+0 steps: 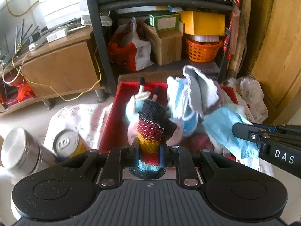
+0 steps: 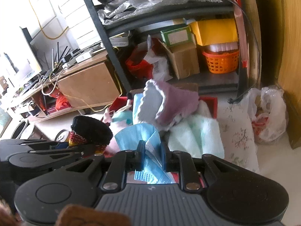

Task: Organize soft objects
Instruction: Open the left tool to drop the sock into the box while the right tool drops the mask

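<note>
Left wrist view: left gripper (image 1: 148,146) pinching a striped knit sock (image 1: 150,131), held up over the red box (image 1: 111,131), probably sorting it from the pile. Soft pile lies in the box: plush doll (image 1: 135,101), grey-purple cloth (image 1: 199,90), blue face mask (image 1: 225,130). Right gripper's arm at right reads "DAS". Metal can (image 1: 64,144) near left, lettering unreadable.

Right wrist view: right gripper (image 2: 151,158) pressed tight on the blue face mask (image 2: 139,137), lifted near the box's right side. Striped knit sock (image 2: 90,130) at left. Pale green towel (image 2: 197,137) beyond. Green box label (image 2: 177,35) on the far shelf, too blurred to read.
</note>
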`<state>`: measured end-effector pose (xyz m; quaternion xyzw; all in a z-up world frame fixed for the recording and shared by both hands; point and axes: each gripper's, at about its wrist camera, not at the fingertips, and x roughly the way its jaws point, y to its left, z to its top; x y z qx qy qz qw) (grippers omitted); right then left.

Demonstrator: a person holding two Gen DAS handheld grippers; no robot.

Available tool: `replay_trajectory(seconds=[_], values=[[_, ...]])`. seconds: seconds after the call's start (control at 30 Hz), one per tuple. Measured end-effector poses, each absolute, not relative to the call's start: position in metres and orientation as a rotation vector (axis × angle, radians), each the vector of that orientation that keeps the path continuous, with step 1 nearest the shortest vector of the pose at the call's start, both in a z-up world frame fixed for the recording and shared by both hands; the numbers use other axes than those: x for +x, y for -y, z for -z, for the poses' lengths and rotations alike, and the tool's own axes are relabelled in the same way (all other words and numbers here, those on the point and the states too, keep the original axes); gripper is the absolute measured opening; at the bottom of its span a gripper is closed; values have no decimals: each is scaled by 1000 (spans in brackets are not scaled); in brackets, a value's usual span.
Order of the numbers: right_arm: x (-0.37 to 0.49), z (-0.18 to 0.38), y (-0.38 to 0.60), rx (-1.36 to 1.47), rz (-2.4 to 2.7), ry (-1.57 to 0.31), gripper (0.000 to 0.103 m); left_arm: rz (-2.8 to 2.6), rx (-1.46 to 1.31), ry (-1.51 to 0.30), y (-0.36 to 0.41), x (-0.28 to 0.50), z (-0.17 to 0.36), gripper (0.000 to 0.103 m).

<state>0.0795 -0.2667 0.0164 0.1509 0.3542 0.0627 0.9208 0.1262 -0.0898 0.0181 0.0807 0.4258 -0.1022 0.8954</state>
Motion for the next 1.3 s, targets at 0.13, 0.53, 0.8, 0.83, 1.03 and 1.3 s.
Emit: replay_trajectory(seconds=[0.13,0.53,0.8,0.83,1.03,1.3], values=[[95,-16,275,304,-97,-713,0,196,156,-857,91,144,-23,19],[135,-1,271,213,-46,-680,0,188,144,-813,109,191,-7,31],[143,12,274,215,-12,-699,34,184,153,-818,116,202,8,65],[141,9,277,221,-6,-688,34,185,140,-818,114,202,5,68],[126,-9,288,304,5,-651,34,182,88,-829,100,185,-15,71],[79,-42,272,263,13,-587,34,174,15,-814,75,138,-43,73]])
